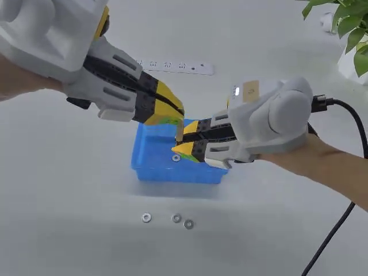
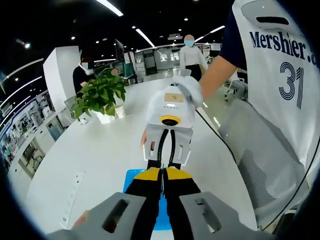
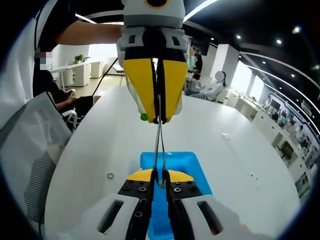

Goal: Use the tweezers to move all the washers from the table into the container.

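Observation:
The thin metal tweezers [image 3: 159, 145] stretch between the two grippers above the blue container [image 1: 167, 172]. My left gripper [image 1: 172, 112] comes in from the upper left and is shut on one end of the tweezers [image 1: 179, 132]. Facing it from the right, my right gripper [image 1: 185, 144] is shut on the other end. In the right gripper view the left gripper [image 3: 160, 119] hangs from the top, and my own jaws [image 3: 160, 176] pinch the tweezers low in the frame. One washer [image 1: 176, 158] lies inside the container. Three washers [image 1: 176, 218] lie in a row on the white table in front of it.
A white power strip [image 1: 175, 66] lies behind the container. A potted plant [image 1: 345, 23] stands at the far right corner. A black cable [image 1: 345, 115] trails from the right gripper over the person's arm. People stand in the background of the left gripper view.

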